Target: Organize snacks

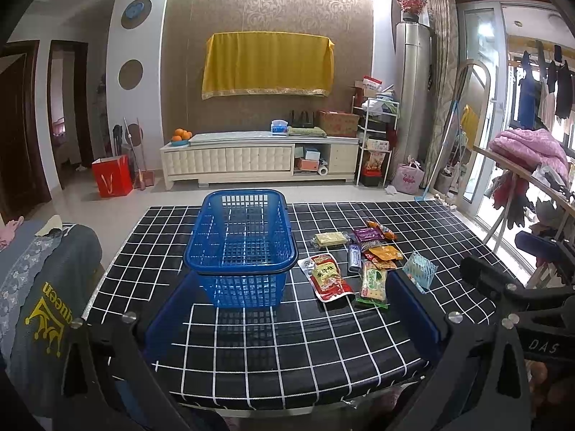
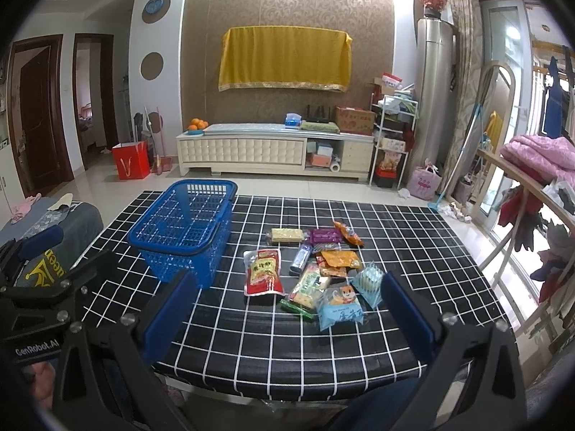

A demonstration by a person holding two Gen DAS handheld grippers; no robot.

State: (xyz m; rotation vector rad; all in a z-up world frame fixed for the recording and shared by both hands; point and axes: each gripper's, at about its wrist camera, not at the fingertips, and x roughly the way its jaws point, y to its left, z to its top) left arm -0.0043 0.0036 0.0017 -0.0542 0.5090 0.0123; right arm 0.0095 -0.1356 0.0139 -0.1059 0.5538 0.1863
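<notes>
Both claws hang wide apart and hold nothing, hovering over the near edge of the desk (image 1: 251, 359), which wears a black cloth with a white grid. In the left wrist view the left claw (image 1: 293, 310) frames the blue basket (image 1: 240, 248) at the centre of the frame; the basket stands upright and nothing shows inside it. In the right wrist view the right claw (image 2: 287, 314) frames the snacks (image 2: 312, 269), a loose cluster at mid-frame, just to the right of the basket and apart from it.

The red pouch (image 2: 263, 273) lies flat at the left of the cluster, nearest the basket. A pale blue packet (image 2: 339, 309) lies lowest in the frame, closest to the right claw, with a green-edged cracker pack (image 2: 305, 289) partly under it. Smaller wrappers, among them a purple one (image 2: 325, 235) and an orange one (image 2: 339, 258), overlap further up.

These packets look light, thin and crinkly, probably slick film that would slide on the cloth. Pinching a sealed edge or a raised corner seems safer than squeezing the middle, since crackers or wafers inside could crush. The pale blue packet, lying on top and nearest, looks like the easiest first pick. The basket is stiff mesh, likely light enough to shift if nudged.
</notes>
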